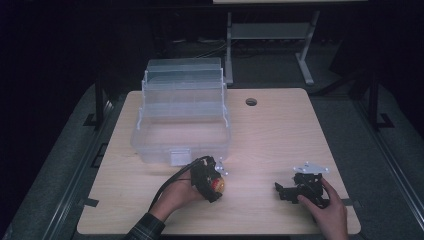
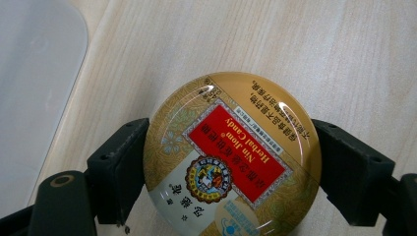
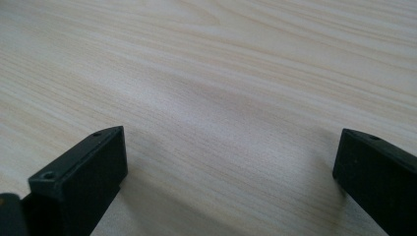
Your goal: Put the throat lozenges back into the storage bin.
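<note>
Tabletop: the pale wood-grain tabletop [image 1: 280,135] carries everything we see; it lies bare under our right gripper.
Box: the clear plastic tiered storage box [image 1: 182,120] stands open just ahead of our left gripper, trays stepped back, likely so we can drop things in from above.
Left gripper: our left gripper [image 2: 231,162] is clamped across the rim of the tin, one jaw on each side, holding it low over the tabletop.
Right gripper: our right gripper [image 3: 228,162] rests with jaws spread wide and nothing between them, well apart from the left one; we judge it idle.
Tin: the round gold candy tin with a red label [image 2: 231,155] sits between the left jaws, lid facing the camera.
</note>
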Action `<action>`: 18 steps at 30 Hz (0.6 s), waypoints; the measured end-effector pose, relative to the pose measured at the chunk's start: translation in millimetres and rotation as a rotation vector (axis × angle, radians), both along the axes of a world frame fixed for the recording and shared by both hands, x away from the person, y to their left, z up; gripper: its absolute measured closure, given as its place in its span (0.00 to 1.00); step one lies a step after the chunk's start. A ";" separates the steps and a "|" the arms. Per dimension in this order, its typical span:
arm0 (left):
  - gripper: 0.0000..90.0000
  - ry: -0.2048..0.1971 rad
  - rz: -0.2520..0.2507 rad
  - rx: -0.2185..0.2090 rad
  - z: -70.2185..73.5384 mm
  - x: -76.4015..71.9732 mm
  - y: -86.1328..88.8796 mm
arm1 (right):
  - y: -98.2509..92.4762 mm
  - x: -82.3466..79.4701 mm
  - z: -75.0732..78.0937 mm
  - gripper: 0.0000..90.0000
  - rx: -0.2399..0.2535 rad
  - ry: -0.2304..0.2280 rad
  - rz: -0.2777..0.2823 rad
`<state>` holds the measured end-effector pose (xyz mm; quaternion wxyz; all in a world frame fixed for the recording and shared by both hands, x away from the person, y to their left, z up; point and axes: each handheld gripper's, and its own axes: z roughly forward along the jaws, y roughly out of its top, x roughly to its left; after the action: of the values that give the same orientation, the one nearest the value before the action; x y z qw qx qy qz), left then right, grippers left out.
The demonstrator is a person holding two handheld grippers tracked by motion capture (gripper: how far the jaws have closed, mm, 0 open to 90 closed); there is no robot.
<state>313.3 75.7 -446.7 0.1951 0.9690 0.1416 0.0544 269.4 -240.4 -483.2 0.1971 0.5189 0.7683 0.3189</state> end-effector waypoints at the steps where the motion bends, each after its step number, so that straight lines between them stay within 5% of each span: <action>1: 0.21 0.000 0.000 0.000 0.0 0.0 0.0 | 0.0 0.0 0.0 0.00 0.000 0.000 0.000; 18: 0.22 0.012 0.002 -0.019 4.1 -1.4 1.8 | 0.0 0.0 0.0 0.00 0.000 0.000 0.000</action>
<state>311.9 77.5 -442.5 0.2032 0.9673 0.1444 0.0472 269.4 -240.4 -483.2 0.1972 0.5188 0.7683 0.3189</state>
